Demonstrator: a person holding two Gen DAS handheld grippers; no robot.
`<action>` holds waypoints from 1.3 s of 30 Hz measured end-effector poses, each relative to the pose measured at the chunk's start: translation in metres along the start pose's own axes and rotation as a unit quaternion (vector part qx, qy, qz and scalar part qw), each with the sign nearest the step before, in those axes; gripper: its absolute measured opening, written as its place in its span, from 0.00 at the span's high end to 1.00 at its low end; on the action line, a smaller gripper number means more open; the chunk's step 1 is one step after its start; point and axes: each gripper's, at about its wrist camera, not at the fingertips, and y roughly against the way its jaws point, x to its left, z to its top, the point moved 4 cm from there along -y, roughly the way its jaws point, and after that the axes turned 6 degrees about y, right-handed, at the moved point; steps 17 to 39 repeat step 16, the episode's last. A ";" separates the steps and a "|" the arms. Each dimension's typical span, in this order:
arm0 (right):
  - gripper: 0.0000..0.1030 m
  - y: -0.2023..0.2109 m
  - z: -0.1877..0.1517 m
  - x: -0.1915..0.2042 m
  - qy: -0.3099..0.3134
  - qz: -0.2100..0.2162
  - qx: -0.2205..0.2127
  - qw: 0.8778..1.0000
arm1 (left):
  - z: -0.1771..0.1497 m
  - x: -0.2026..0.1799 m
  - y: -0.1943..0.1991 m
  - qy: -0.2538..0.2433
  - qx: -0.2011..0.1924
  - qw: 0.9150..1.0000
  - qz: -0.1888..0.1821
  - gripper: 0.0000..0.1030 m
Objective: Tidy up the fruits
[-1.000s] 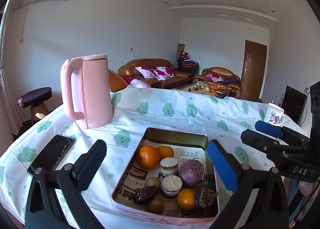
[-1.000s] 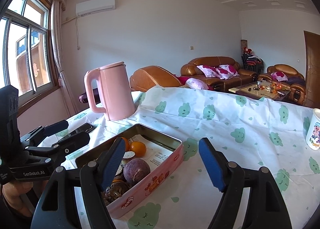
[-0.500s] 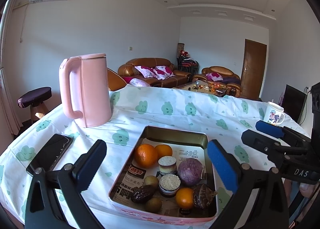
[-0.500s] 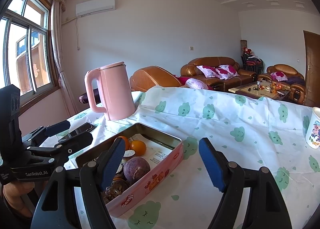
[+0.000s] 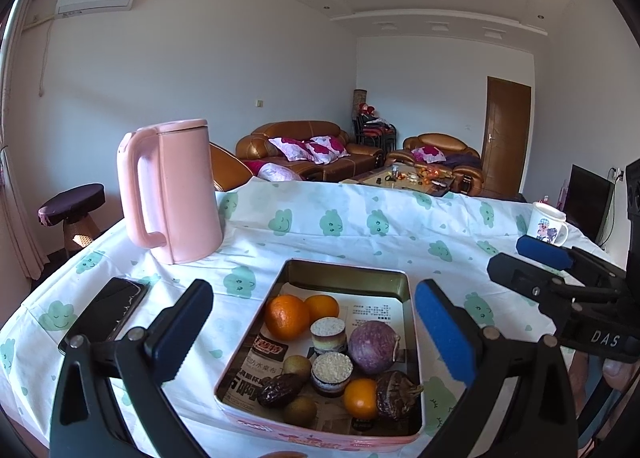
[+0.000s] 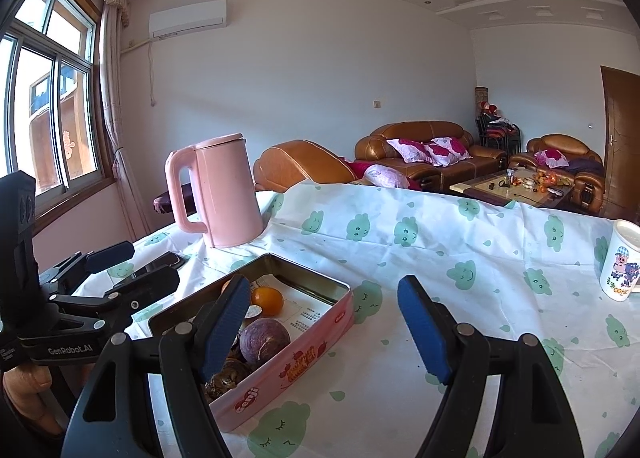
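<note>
The left gripper is held wide apart above the near end of the tin, nothing between its blue pads. The right gripper is also spread wide, nothing held; it is positioned over the cloth just right of the tin, its left pad in front of the tin's fruit.

The tin is seen on the table, lined with printed paper. Inside it are found: two oranges side by side near the middle-left, a third orange at the near end, a purple fruit right of centre, two small round layered cakes in the middle, two kiwis and a dark date-like piece at near left, a wrinkled dark fruit at near right. The far end of the tin is left bare except for paper.

A pink kettle is stood beyond the tin to the left, a phone laid near the left edge, a mug placed well apart at far right.
</note>
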 end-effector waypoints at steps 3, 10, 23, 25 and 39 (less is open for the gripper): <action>0.25 0.000 -0.001 0.000 0.002 -0.001 0.001 1.000 | 0.000 -0.001 0.000 -0.002 0.001 1.000 0.005 0.00; 0.25 -0.001 -0.007 -0.001 0.001 -0.002 0.007 1.000 | -0.003 -0.002 -0.003 -0.006 0.006 1.000 0.014 0.00; 0.25 0.001 -0.012 -0.010 -0.001 -0.010 0.015 1.000 | -0.004 -0.007 -0.001 -0.012 0.007 1.000 0.008 0.00; 0.25 0.001 -0.012 -0.010 -0.001 -0.010 0.015 1.000 | -0.004 -0.007 -0.001 -0.012 0.007 1.000 0.008 0.00; 0.25 0.001 -0.012 -0.010 -0.001 -0.010 0.015 1.000 | -0.004 -0.007 -0.001 -0.012 0.007 1.000 0.008 0.00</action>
